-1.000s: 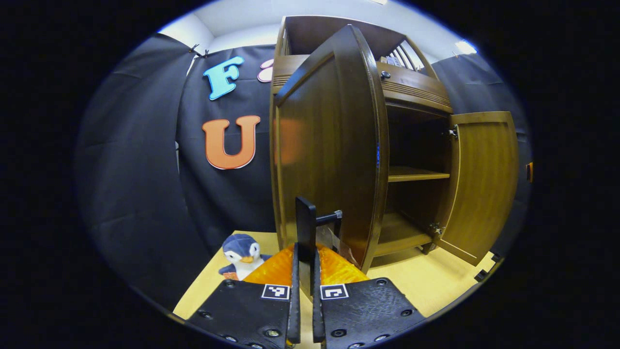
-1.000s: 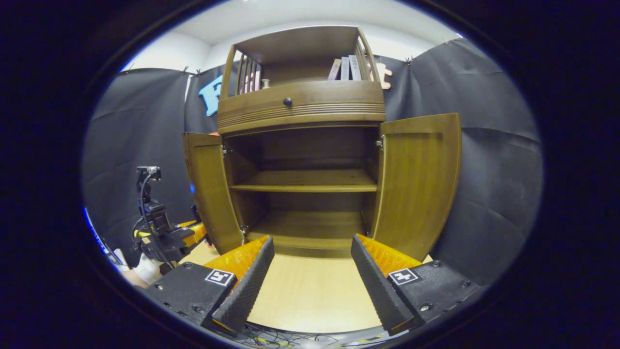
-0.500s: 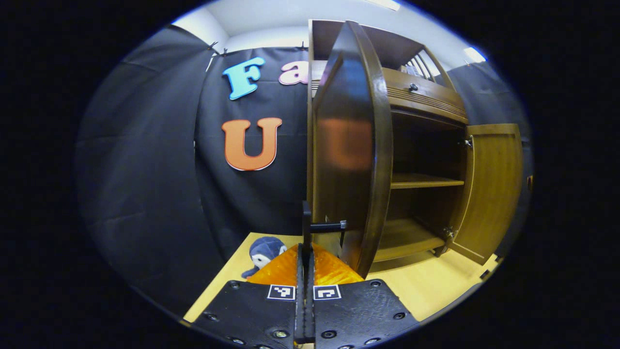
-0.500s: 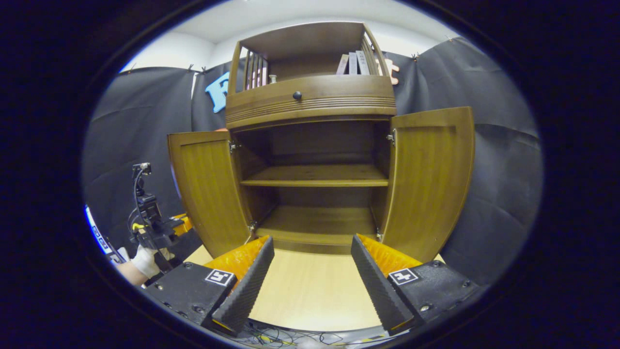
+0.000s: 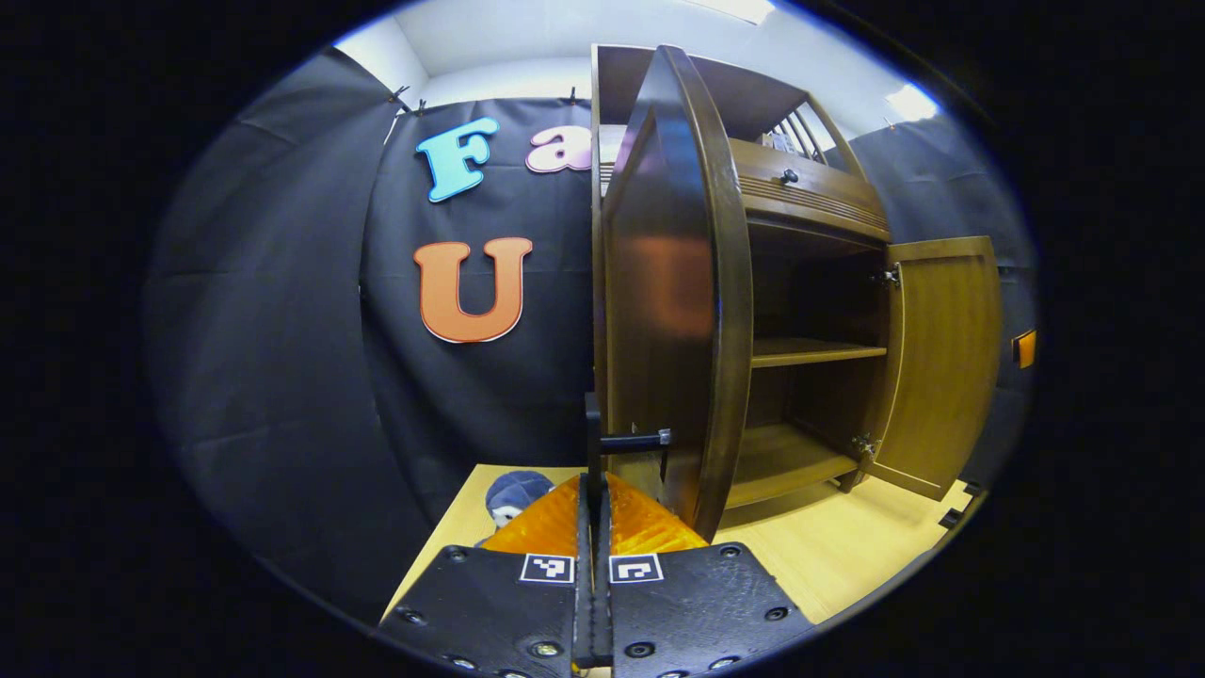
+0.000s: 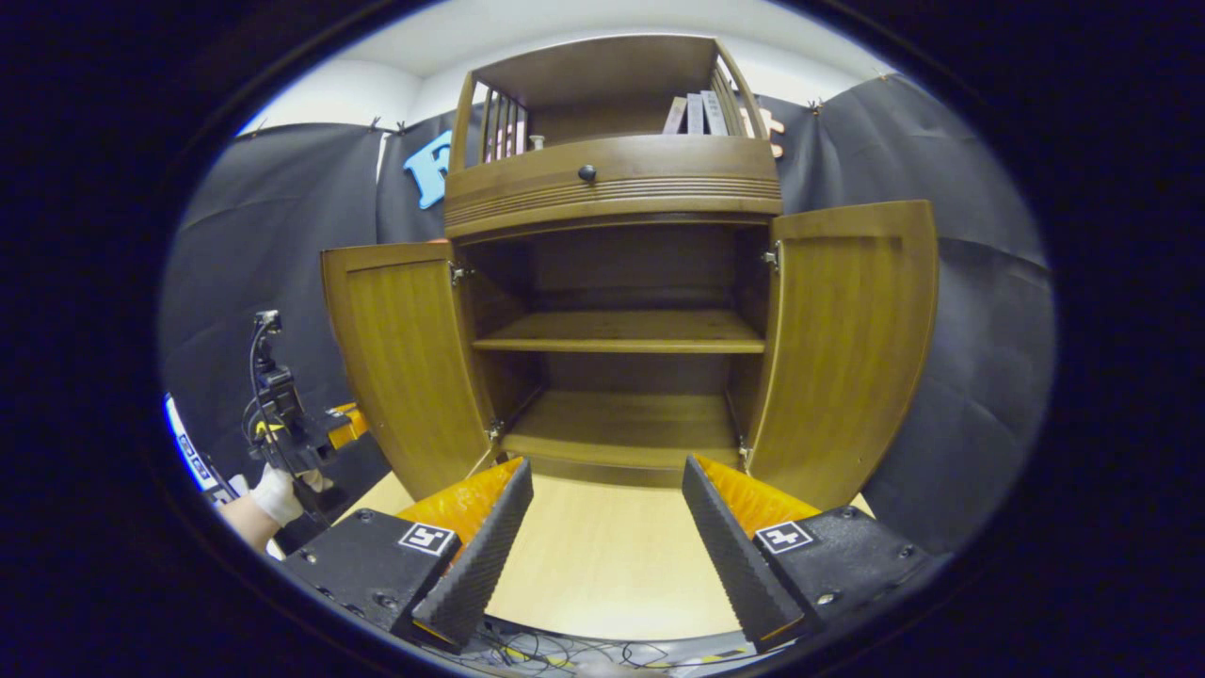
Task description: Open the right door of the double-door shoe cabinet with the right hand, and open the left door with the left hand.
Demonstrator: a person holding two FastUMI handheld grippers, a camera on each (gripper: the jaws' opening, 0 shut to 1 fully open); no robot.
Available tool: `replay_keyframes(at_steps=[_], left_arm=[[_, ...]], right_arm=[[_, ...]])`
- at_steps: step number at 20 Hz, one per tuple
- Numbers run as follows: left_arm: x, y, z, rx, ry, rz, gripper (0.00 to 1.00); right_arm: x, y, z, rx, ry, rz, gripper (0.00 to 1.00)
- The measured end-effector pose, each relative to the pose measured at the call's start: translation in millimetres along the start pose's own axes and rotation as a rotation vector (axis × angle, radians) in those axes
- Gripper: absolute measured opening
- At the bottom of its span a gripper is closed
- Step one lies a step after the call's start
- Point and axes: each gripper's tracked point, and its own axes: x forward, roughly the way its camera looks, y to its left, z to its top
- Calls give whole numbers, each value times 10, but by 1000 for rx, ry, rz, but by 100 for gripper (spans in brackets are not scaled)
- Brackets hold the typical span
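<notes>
The brown wooden double-door shoe cabinet (image 6: 612, 188) is standing at the back of a light wooden tabletop (image 6: 602, 565), with both lower doors swung wide and two bare shelves showing between them. In the right gripper view, the left door (image 6: 405, 358) is hanging out past the cabinet's left side and the right door (image 6: 847, 348) is hanging out past its right side. In the left gripper view, the left door (image 5: 673, 311) is presenting its dark outer face almost edge-on, and its thin black bar handle (image 5: 595, 443) is standing near the door's lower edge. The left gripper (image 5: 593, 527) is clamping that handle, both fingers pressing together on the bar. A small blue and white plush penguin (image 5: 513, 494) is sitting on the tabletop just behind the gripper, near the left edge. The right gripper (image 6: 607, 527) is hovering over the tabletop's front edge before the open cabinet, its fingers standing well apart and gripping nothing. Far to the left in the right gripper view, a white-gloved hand (image 6: 278, 494) is holding the left gripper beside the left door.
</notes>
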Motion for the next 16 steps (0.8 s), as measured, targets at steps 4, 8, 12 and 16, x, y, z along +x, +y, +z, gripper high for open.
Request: replay_keyframes(at_steps=[4,8,12,16], left_arm=[[-3,72,17,13,1,-45,0],[22,195,3,12,5,-91,0],[40,291,14,8,0,-140,0],[69,358,7,10,-6,-178,0]], right_arm=[[1,6,-1,-8,11,6,100],[10,14,-9,-10,15,12,100],[5,10,-8,-19,24,11,100],[3,14,-5,-21,29,11,100]])
